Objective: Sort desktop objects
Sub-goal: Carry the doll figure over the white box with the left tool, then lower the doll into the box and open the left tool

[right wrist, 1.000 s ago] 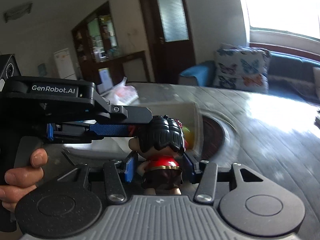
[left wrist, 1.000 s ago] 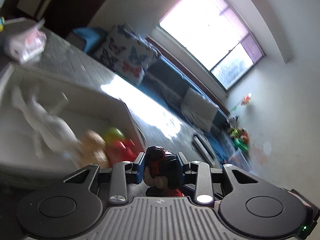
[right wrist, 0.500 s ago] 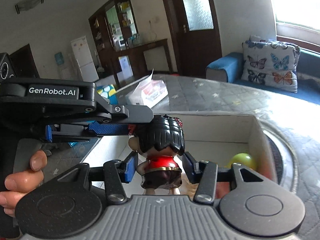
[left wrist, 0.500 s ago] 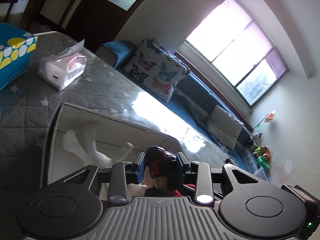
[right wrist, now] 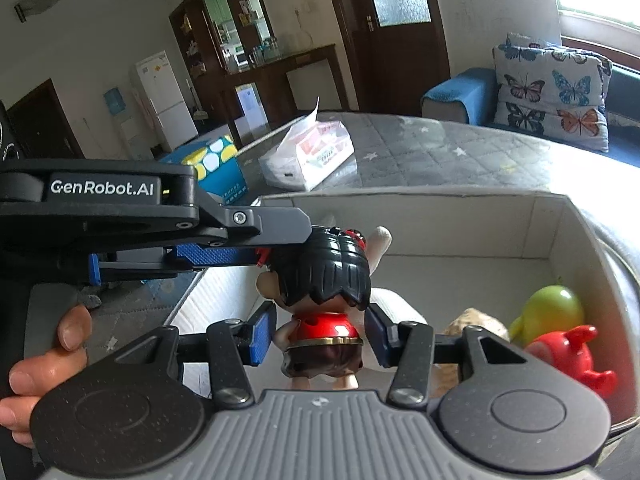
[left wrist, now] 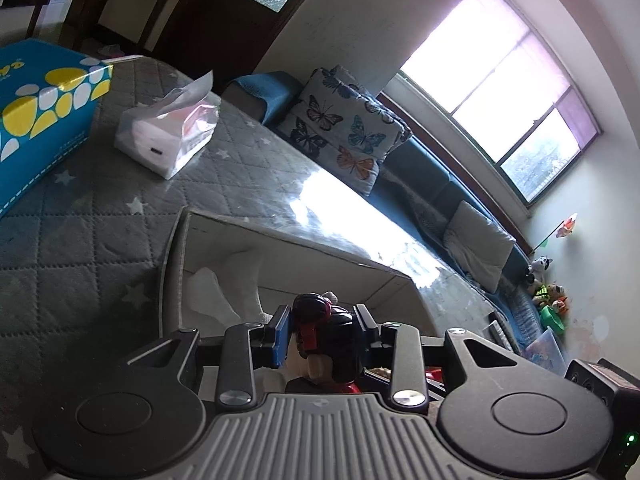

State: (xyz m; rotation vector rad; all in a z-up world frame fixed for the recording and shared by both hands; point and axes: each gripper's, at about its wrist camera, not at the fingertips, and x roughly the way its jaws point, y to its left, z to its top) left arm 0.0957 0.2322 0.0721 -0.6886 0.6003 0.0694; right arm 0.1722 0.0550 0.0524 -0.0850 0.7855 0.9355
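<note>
Holding: both tools grip one small black-haired, red-dressed plastic figurine.
Left tool: clamps its head.
Right tool: clamps its body.
Place: above the open white cardboard box on the bench.

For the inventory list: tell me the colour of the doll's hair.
Black doll's hair, clearest in the right wrist view.

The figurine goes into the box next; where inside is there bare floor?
Bare floor lies along the white box's far wall and far right corner. The near right is crowded: green toy, red toy, tan toy. A white plush fills the left.
</note>
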